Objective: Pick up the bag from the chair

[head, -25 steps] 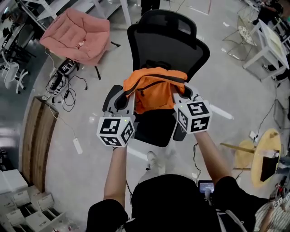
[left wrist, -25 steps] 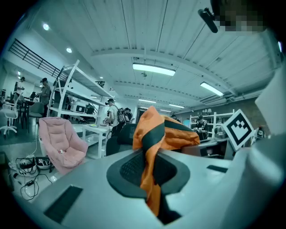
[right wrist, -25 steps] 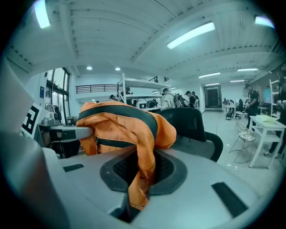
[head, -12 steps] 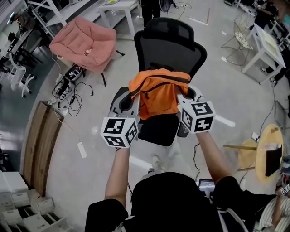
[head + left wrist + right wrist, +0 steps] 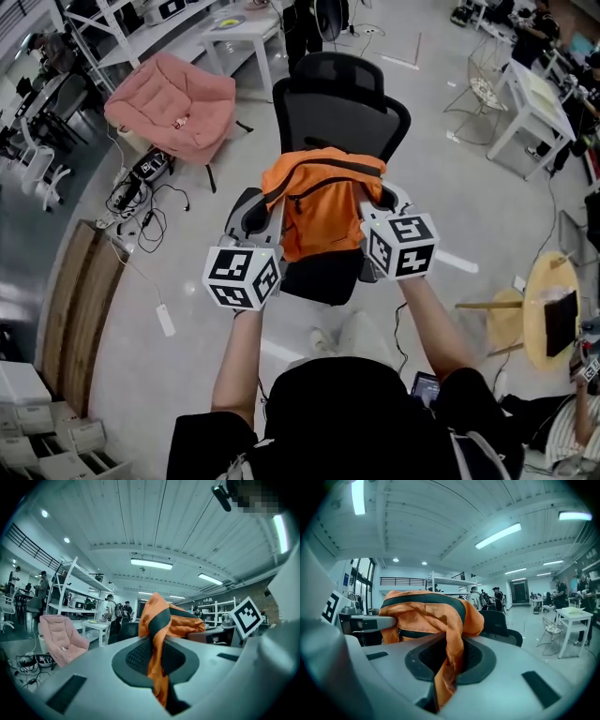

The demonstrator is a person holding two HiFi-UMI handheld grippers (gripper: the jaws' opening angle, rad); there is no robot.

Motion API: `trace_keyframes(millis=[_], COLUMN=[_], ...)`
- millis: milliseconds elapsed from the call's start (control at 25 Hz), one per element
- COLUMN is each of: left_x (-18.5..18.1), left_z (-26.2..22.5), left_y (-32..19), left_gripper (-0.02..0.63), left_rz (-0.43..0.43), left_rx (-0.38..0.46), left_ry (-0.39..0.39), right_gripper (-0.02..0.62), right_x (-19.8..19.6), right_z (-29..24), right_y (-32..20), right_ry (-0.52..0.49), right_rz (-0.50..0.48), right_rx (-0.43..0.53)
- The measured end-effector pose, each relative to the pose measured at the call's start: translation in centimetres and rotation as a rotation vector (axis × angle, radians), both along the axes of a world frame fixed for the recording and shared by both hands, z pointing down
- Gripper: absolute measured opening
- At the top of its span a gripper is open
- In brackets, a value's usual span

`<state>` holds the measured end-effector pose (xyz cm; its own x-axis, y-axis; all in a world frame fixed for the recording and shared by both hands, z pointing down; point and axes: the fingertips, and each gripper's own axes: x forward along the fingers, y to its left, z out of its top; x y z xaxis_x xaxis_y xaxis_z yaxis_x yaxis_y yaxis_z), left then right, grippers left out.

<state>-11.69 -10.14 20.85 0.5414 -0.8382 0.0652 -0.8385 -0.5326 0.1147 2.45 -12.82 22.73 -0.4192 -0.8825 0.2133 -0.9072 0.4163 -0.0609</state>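
An orange bag (image 5: pixel 323 202) with black trim and straps hangs in the air in front of the black office chair (image 5: pixel 339 103), above its seat. My left gripper (image 5: pixel 274 202) is shut on the bag's left edge; orange fabric with a black strap (image 5: pixel 157 634) is pinched between its jaws. On the other side, my right gripper (image 5: pixel 371 200) is shut on the bag's right edge, where orange cloth (image 5: pixel 450 667) runs down between the pads. The bag (image 5: pixel 424 616) bulges to the left in the right gripper view.
A pink cushioned chair (image 5: pixel 173 98) stands at the left, with cables and a power strip (image 5: pixel 136 183) on the floor near it. White tables (image 5: pixel 534 103) stand at the right, a yellow round stool (image 5: pixel 548 314) lower right. People stand by shelves (image 5: pixel 70 590) in the background.
Both grippers have risen with the bag held between them, so it now hangs higher and clear of the chair seat. Their grip looks the same.
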Motion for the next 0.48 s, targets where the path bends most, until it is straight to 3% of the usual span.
trace_keyframes(millis=[480], left_x=[3.8], left_z=[-3.0], left_y=[2.6], left_gripper=[0.023], left_rz=[-0.008], left_rx=[0.027], left_ry=[0.008], right_gripper=[0.034], right_x=[3.7], right_z=[-3.2], right_y=[2.8], right_ry=[-0.018], right_rz=[-0.017], right_rx=[0.032])
